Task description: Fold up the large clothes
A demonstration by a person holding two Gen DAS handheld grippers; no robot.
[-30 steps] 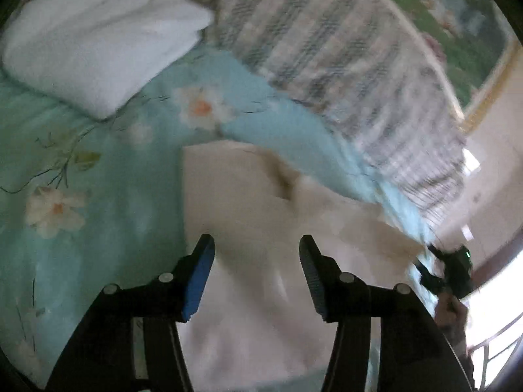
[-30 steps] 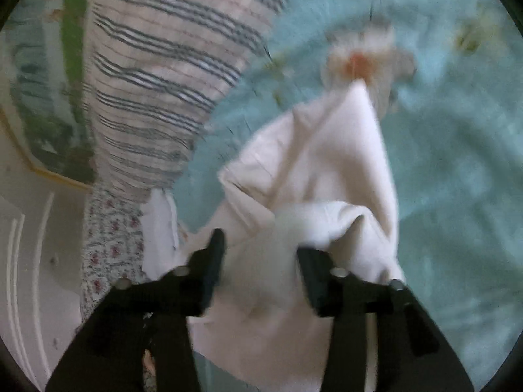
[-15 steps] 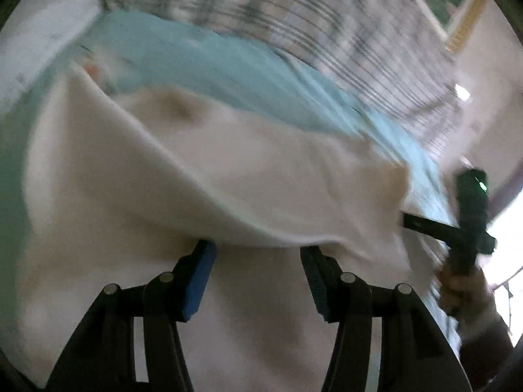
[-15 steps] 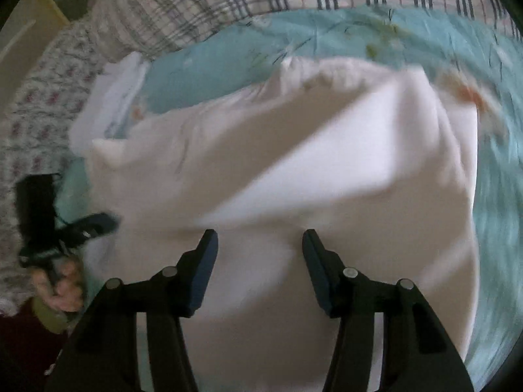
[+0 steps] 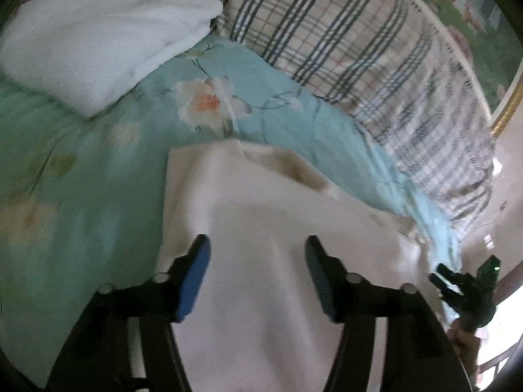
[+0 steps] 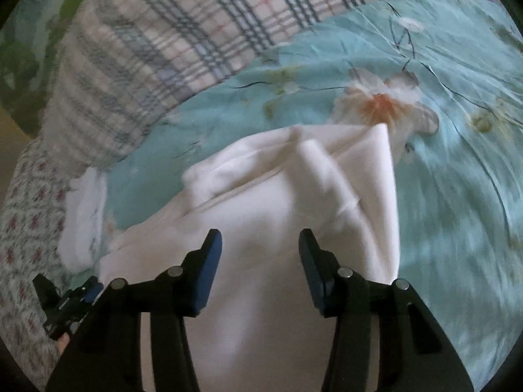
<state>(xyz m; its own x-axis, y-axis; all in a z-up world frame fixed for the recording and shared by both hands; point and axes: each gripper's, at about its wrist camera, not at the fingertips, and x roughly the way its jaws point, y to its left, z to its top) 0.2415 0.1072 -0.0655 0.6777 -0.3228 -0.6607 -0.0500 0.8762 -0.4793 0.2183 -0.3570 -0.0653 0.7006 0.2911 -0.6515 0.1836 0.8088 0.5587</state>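
Left wrist view: left gripper [image 5: 256, 254] with jaws spread wide and nothing between them, hovering over the cream garment [image 5: 278, 228]; half a second ago the cloth was lifted and billowing across both views, now it lies settled on the teal floral bedsheet [image 5: 81, 179], its far edge doubled over; a second ago the right claw had cloth bunched between its fingers, now the right gripper [image 6: 260, 250] stands wide and empty above the same garment [image 6: 278, 228]; judged: one fold has just been laid and let go, so the next step is likely smoothing or a fresh grasp for a second fold; folded white towel [image 5: 98, 39] lies well apart at the far left, plaid pillow [image 5: 343, 42] behind; no brands, labels or readable writing on anything in view.
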